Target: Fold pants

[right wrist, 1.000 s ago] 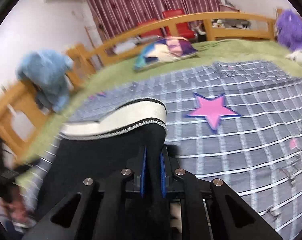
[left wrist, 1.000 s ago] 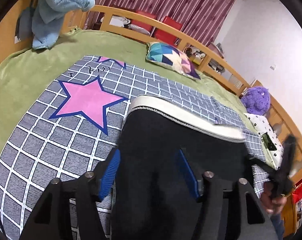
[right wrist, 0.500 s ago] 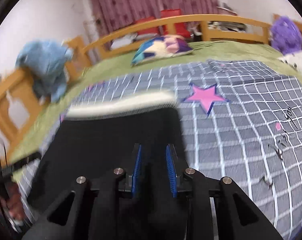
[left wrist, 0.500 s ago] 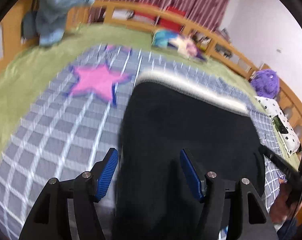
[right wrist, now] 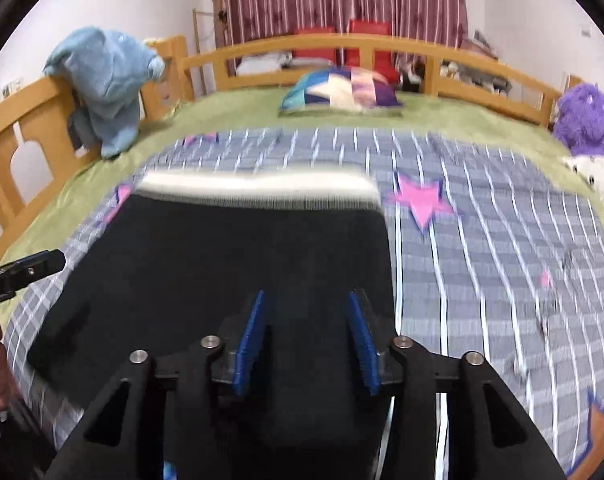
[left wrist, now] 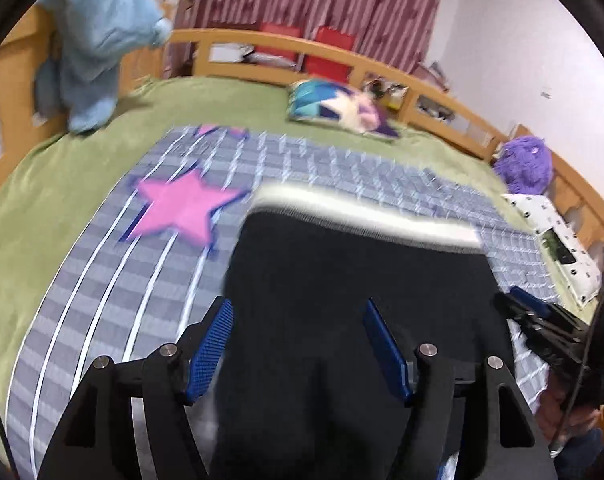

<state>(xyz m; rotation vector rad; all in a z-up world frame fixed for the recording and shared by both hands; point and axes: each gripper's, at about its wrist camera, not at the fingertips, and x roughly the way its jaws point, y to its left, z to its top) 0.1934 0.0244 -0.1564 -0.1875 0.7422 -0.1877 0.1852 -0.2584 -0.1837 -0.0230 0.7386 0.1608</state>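
Black pants with a white waistband lie flat on the checked blanket. My left gripper hovers over their near left part. Its jaws are opening; the black cloth shows between the blue pads with neither pad pressing on it. In the right wrist view the pants fill the middle, waistband at the far end. My right gripper stands over their near right part, jaws opening, pads clear of the cloth. Each gripper shows at the edge of the other's view: right gripper, left gripper.
The grey checked blanket with pink stars covers a green bedspread. A wooden rail rings the bed. A blue plush hangs on the rail at left, a patterned cushion lies at the back, a purple plush at right.
My right gripper was shut on a raised fold of the pants; it has opened and the pants now lie flat. The left jaws have widened a little and the view has drawn back.
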